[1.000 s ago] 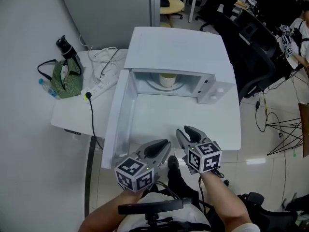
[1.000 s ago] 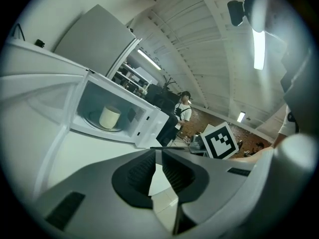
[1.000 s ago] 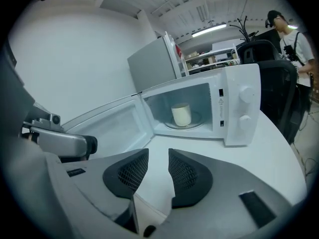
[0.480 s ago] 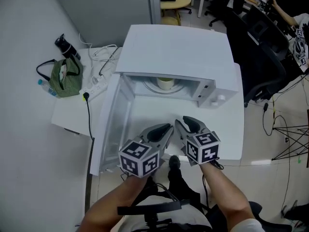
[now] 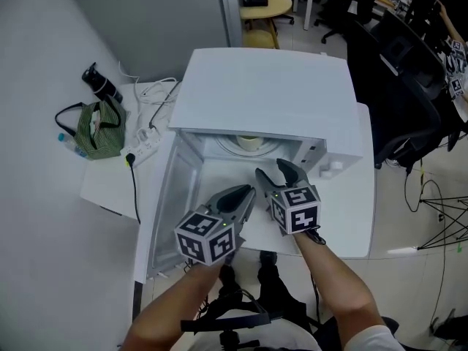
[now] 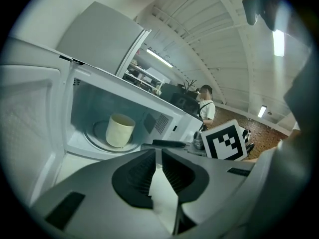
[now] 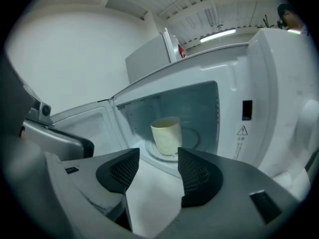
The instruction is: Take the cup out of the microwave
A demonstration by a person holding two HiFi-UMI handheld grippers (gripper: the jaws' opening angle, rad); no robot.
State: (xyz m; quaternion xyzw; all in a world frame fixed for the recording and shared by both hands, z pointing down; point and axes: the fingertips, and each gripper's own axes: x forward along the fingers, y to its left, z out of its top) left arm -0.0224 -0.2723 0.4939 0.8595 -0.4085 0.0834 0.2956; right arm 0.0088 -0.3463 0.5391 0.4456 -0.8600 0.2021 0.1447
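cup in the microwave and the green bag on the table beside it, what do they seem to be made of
Cup: likely ceramic, possibly thick plastic. Its walls are opaque cream, smooth and matt, and nothing visible settles which.
Green bag: seemingly woven fabric. It slumps softly, shows a striped pattern and has dark strap handles.

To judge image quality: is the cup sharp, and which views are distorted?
Head view: even light, the cup small, partly hidden by the microwave top. Both gripper views: fisheye bending, dark corners, cup sharp. Left gripper view: a ceiling lamp glares.
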